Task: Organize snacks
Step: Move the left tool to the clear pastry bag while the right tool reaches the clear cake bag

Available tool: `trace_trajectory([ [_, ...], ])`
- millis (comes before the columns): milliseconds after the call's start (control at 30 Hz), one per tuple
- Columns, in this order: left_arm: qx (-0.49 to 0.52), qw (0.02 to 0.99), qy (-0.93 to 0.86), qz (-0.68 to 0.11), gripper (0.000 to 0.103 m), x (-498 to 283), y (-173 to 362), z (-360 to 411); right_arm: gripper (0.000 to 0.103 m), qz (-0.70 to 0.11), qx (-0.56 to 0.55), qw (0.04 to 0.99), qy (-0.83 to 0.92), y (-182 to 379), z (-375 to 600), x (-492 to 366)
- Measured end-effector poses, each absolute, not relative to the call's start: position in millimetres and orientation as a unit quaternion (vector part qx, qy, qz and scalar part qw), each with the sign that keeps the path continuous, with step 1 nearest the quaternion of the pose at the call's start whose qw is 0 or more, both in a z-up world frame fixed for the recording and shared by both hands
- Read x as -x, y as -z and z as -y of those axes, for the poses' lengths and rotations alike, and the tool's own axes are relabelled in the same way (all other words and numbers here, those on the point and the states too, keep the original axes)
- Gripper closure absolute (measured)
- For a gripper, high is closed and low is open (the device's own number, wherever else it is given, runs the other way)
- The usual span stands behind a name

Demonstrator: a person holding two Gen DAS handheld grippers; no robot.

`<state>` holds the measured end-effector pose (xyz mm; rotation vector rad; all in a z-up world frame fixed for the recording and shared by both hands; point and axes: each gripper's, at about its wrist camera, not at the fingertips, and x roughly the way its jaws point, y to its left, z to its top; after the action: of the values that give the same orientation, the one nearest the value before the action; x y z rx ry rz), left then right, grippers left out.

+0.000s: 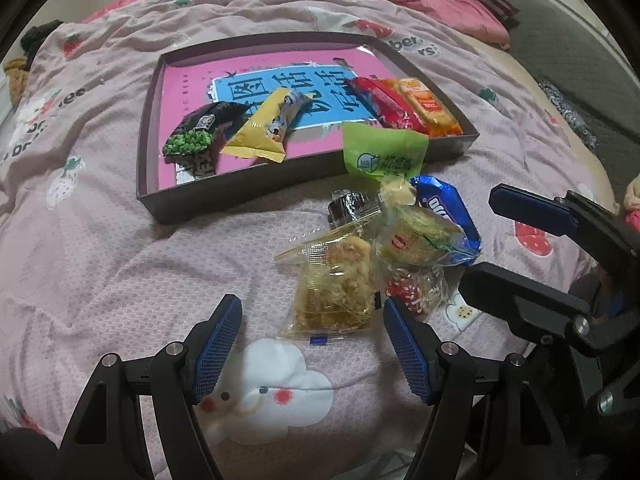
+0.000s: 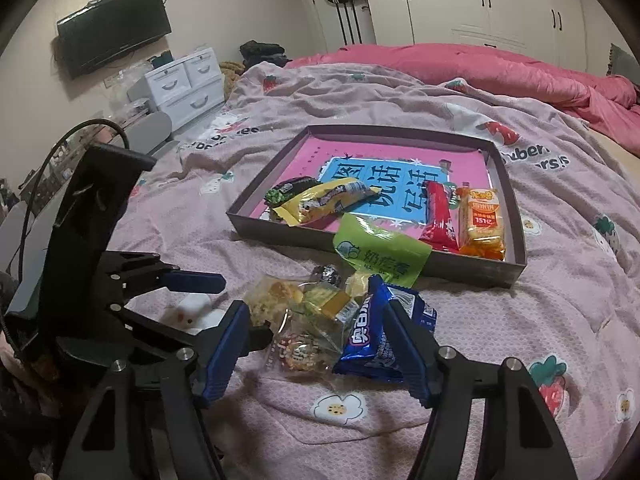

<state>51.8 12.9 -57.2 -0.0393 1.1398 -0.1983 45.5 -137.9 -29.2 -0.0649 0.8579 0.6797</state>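
- Nearest the left wrist camera, the left tongs (image 1: 313, 334) are seen spread wide over the quilt (image 1: 100, 248), with nothing pinched; a clear-wrapped pastry (image 1: 334, 286) lies just ahead, between the two blue pads (image 1: 218, 350) and not pressed by either.
- Nearest the right wrist camera, the right tongs (image 2: 314, 334) are seen spread, straddling the loose pile; the blue cookie packet (image 2: 376, 340) lies against the inner side of the right-hand finger, and whether it is pressed cannot be told.
- A red-speckled clear packet (image 2: 298, 354) lies between the right tongs' fingers, beside the blue packet.
- The surface is a bed covered by a pale pink quilt printed with strawberries and cartoon figures; a brighter pink duvet (image 2: 480, 68) is bunched beyond the tongs.
- Beyond the bed, white wardrobes (image 2: 460, 0), a wall-mounted television (image 2: 114, 36) and white drawer units (image 2: 188, 80) are seen.
- Ahead of both tongs, a shallow dark tray (image 1: 154, 128) rests on the quilt, lined with a pink and blue printed sheet.
- In the tray lie a black-and-green pea packet (image 1: 200, 136), a yellow packet (image 1: 266, 124), a red packet (image 1: 384, 102) and an orange packet (image 1: 428, 108).
- A green packet (image 1: 382, 152) leans over the tray's near wall, above the loose pile.
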Motion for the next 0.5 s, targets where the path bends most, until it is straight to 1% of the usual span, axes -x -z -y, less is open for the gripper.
trace_trajectory([
  [100,0.022,0.837,0.093,-0.539,0.028,-53.7,59.0,-13.9,0.038,-0.415,0.021,0.849,-0.326,31.6,139.1,-47.8],
  [300,0.022,0.837,0.093,-0.538,0.028,-59.5,62.7,-13.1,0.038,-0.425,0.018,0.843,-0.329,36.4,135.0,-50.9],
  [433,0.024,0.837,0.087,-0.539,0.024,-64.1,68.1,-15.6,0.038,-0.438,0.008,0.837,-0.326,43.1,132.4,-56.3],
  [500,0.029,0.836,0.088,-0.541,0.023,-65.1,69.9,-17.7,0.041,-0.443,0.001,0.835,-0.326,45.3,131.5,-59.6],
])
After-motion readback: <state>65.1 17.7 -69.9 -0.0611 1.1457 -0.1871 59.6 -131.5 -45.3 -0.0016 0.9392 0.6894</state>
